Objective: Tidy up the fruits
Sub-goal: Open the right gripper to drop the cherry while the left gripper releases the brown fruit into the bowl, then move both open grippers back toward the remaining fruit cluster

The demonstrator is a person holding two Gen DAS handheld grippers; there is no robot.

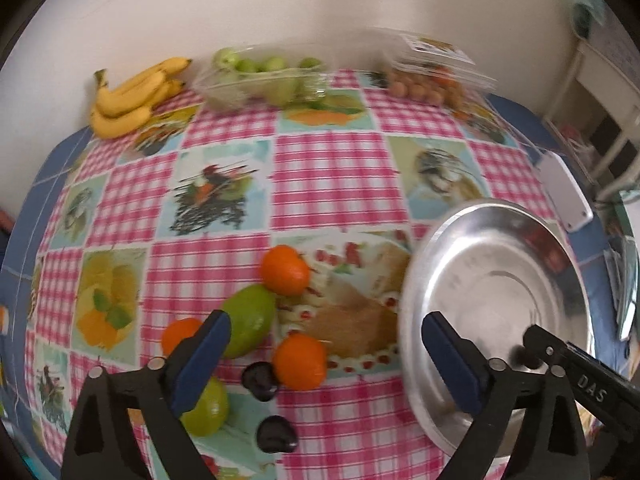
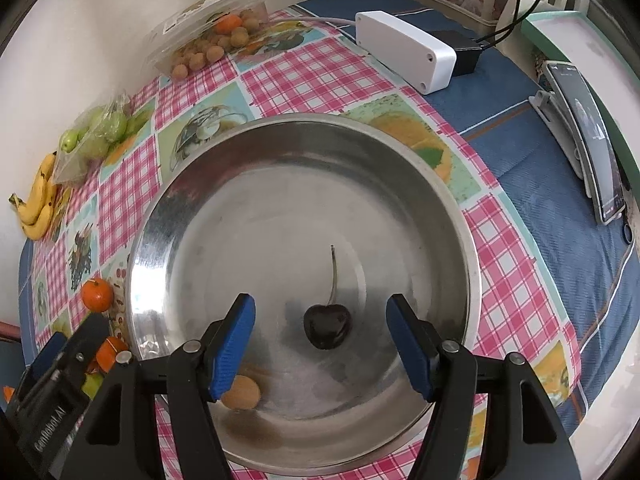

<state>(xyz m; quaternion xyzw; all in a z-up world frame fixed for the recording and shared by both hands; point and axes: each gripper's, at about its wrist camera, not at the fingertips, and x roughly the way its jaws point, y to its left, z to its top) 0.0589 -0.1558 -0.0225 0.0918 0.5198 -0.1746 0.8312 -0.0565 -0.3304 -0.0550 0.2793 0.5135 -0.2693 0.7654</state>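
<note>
Steel-grey and round, the wide shallow metal bowl is sitting on the worktop under its pink-checked cloth with fruit pictures, and everything else is placed here against it. Inside the bowl, a dark red cherry with a long thin stem is lying on the flat bottom, directly between the blue pads of the right gripper; the pads are standing apart on either side of it without touching it, so this gripper is open and holding nothing. A small tan round fruit is resting near the bowl's near wall, just beside the gripper's left pad.

Left of the bowl, the left gripper is hovering with its jaws spread wide and empty. Below it, outside the bowl, three orange mandarins, two green oval fruits and two more dark cherries are lying loose on the cloth, one mandarin close to the bowl's rim.

Beyond the bowl, against the wall, a bunch of yellow bananas, a clear plastic tray of small green fruits and a clear plastic box of small tan fruits are standing in a row. A white plastic box is lying behind the bowl on the blue cover.
</note>
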